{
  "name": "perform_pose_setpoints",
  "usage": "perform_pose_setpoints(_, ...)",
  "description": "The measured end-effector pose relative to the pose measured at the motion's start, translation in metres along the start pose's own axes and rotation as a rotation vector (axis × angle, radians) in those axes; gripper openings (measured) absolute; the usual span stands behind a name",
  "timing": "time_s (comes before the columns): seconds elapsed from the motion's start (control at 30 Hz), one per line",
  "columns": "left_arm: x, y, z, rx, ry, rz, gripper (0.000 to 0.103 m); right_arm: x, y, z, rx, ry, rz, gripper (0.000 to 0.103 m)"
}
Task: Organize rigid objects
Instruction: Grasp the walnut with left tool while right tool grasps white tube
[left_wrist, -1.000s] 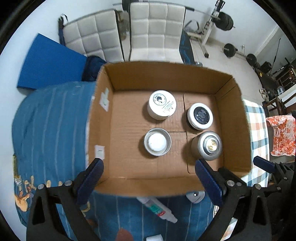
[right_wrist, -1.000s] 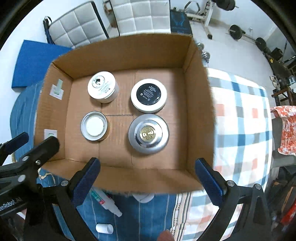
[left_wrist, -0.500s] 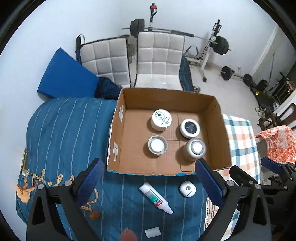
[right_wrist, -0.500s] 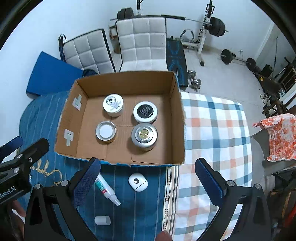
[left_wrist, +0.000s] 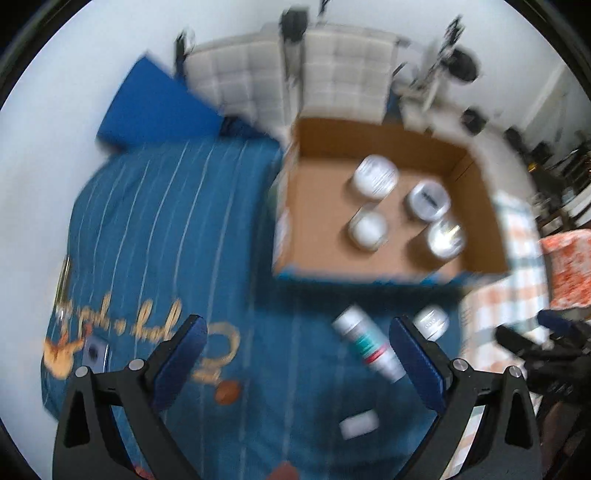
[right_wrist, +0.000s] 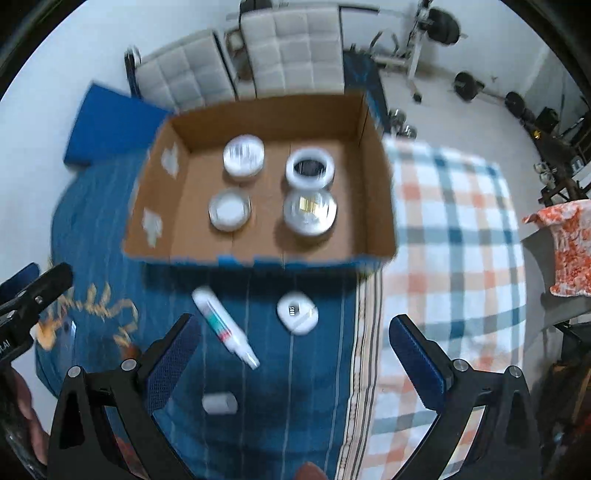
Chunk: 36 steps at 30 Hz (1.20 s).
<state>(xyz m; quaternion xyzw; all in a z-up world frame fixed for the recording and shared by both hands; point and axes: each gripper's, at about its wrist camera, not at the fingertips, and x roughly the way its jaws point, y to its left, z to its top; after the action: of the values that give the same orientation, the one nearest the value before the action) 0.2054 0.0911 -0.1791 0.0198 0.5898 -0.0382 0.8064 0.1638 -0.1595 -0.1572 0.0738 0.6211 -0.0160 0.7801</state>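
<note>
- Both claws, left claw (left_wrist: 297, 345) and right claw (right_wrist: 291, 345), gape wide, holding nothing.
- Four jars sit inside the cardboard box (right_wrist: 373, 206), mid-frame.
- White tube (right_wrist: 225, 328), small white case (right_wrist: 297, 313) and little cap (right_wrist: 219, 403) lie apart on the blue blanket (right_wrist: 321, 387), below the box edge.

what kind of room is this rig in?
Likely a home room doubling as a gym: a bed under a blue striped blanket, two padded chairs at the wall, and a barbell rack behind.

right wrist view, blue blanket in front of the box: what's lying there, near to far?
Small white cylinder → white tube → rounded white case → cardboard box, its near wall.
</note>
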Motion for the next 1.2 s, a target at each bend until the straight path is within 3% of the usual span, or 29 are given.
perform_pose_setpoints(0.23, 0.089, 0.057, -0.053, -0.144, 0.248, 0.012, 0.101, 0.099, 0.02, -0.028, -0.034, 0.186, 0.064, 0.103)
perform_pose_setpoints(0.5, 0.136, 0.111, -0.082, -0.285, 0.346, 0.003, 0.101, 0.169, 0.073, -0.038, -0.107, 0.279, 0.072, 0.1)
perform_pose_setpoints(0.6, 0.149, 0.118, -0.089, -0.301, 0.382, -0.011, 0.101, 0.187, 0.089, -0.039, -0.124, 0.299, 0.057, 0.092)
perform_pose_setpoints(0.67, 0.157, 0.119, -0.095, -0.303, 0.396, -0.008, 0.101, 0.2, 0.098, -0.041, -0.131, 0.329, 0.047, 0.07)
perform_pose_setpoints(0.77, 0.17, 0.111, -0.099, -0.282, 0.416, -0.013, 0.1, 0.208, 0.107, -0.044, -0.137, 0.329, 0.002, 0.055)
perform_pose_setpoints(0.8, 0.172, 0.11, -0.1, -0.273, 0.419, -0.013, 0.096, 0.208, 0.108, -0.045, -0.135, 0.335, -0.011, 0.048)
perform_pose_setpoints(0.87, 0.178, 0.098, -0.103, -0.233, 0.435, -0.012, 0.081, 0.207, 0.105, -0.05, -0.097, 0.348, 0.006, 0.044)
perform_pose_setpoints(0.9, 0.18, 0.092, -0.103, -0.217, 0.44, -0.01, 0.067, 0.206, 0.101, -0.054, -0.077, 0.361, 0.016, 0.043)
perform_pose_setpoints(0.97, 0.18, 0.074, -0.105, -0.167, 0.441, 0.021, 0.058, 0.203, 0.09, -0.066, -0.025, 0.387, 0.033, 0.042)
perform_pose_setpoints(1.03, 0.176, 0.057, -0.105, -0.131, 0.422, 0.049, 0.036, 0.198, 0.079, -0.077, 0.015, 0.401, 0.044, 0.041)
perform_pose_setpoints(1.2, 0.175, 0.009, -0.104, -0.068, 0.417, 0.017, 0.029, 0.194, 0.056, -0.105, 0.097, 0.437, 0.103, 0.041)
